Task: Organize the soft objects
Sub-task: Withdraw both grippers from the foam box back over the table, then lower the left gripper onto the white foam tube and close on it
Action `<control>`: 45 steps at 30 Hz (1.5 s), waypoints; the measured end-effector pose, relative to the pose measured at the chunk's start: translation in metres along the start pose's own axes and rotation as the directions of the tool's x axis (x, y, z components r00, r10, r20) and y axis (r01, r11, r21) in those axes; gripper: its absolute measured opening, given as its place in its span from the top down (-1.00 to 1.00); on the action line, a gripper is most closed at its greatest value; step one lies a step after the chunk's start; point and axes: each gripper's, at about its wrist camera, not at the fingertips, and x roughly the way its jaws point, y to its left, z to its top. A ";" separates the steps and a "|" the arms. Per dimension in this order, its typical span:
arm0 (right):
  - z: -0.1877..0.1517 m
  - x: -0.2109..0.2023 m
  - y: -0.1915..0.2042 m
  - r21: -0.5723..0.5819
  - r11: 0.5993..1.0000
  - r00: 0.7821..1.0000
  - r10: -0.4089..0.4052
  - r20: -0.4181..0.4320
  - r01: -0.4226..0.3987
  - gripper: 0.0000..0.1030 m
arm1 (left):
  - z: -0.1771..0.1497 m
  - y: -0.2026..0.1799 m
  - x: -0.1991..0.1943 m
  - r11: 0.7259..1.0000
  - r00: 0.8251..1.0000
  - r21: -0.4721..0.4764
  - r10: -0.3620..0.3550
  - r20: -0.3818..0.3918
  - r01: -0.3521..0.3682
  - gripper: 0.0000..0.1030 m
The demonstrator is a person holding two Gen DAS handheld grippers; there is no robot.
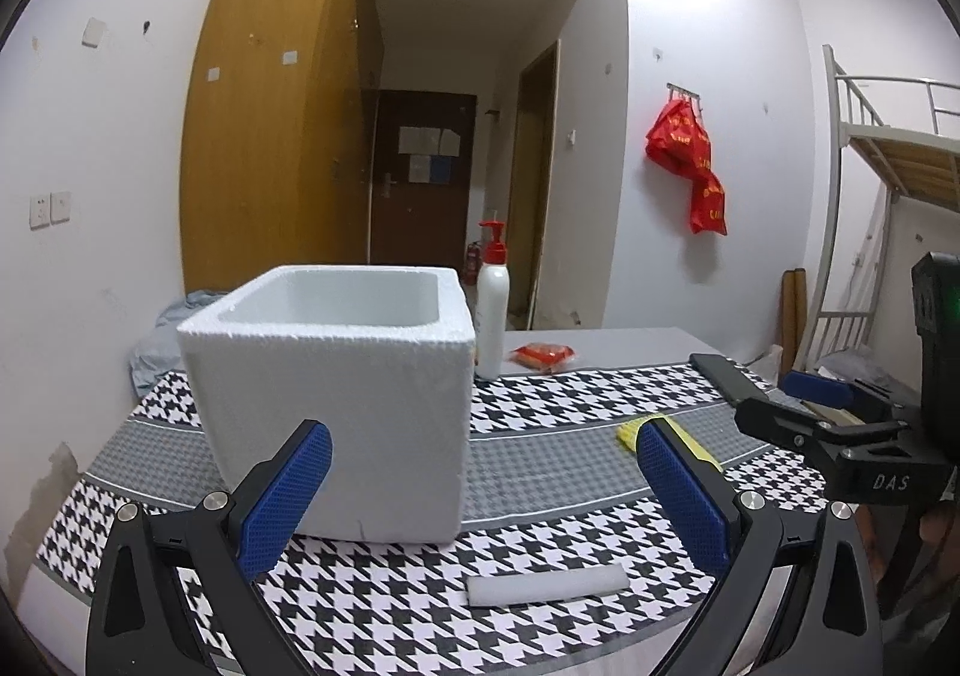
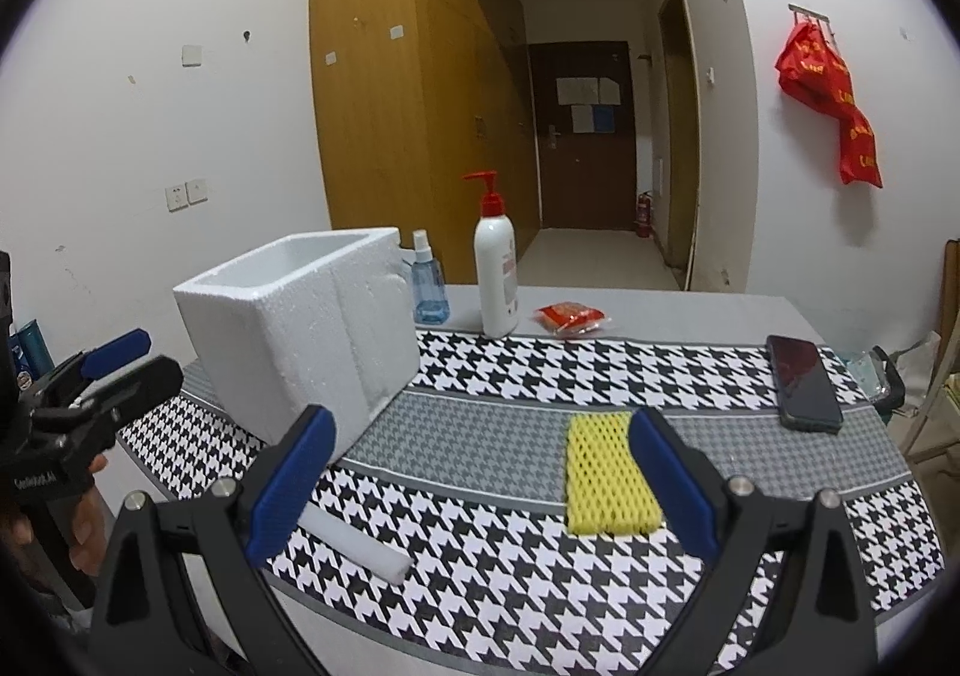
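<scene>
A white foam box [image 1: 336,400] stands open-topped on the houndstooth cloth [image 1: 528,406]; it also shows in the right wrist view [image 2: 300,340]. A white foam strip [image 1: 546,585] lies flat near the front edge, seen too in the right wrist view [image 2: 357,547]. A yellow foam net sleeve [image 2: 606,475] lies flat right of centre; part of it shows in the left wrist view [image 1: 630,432]. My left gripper [image 1: 483,490] is open and empty, just in front of the box. My right gripper [image 2: 480,475] is open and empty, above the cloth left of the yellow sleeve.
A white pump bottle [image 2: 497,274] with a red top, a blue spray bottle [image 2: 429,286] and a red packet [image 2: 570,318] stand at the table's back. A black phone [image 2: 803,382] lies at the right. A wall is at the left.
</scene>
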 end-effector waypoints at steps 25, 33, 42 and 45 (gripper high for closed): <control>-0.023 0.007 -0.018 0.022 0.998 0.997 -0.056 -0.047 0.057 -0.94 | -0.048 -0.007 0.039 0.995 0.979 -0.006 -0.101 -0.176 0.101 -0.98; -0.028 0.022 -0.034 0.041 0.994 0.989 -0.100 -0.111 0.105 -0.94 | -0.048 -0.011 0.058 0.993 0.963 -0.011 -0.113 -0.245 0.114 -0.97; -0.028 0.033 -0.045 0.050 0.992 0.984 -0.105 -0.146 0.113 -0.94 | -0.054 -0.014 0.081 0.993 0.929 0.009 -0.107 -0.354 0.118 -0.66; -0.029 0.041 -0.048 0.043 0.993 0.980 -0.104 -0.171 0.113 -0.94 | -0.055 -0.014 0.089 0.995 0.920 0.014 -0.090 -0.382 0.104 -0.55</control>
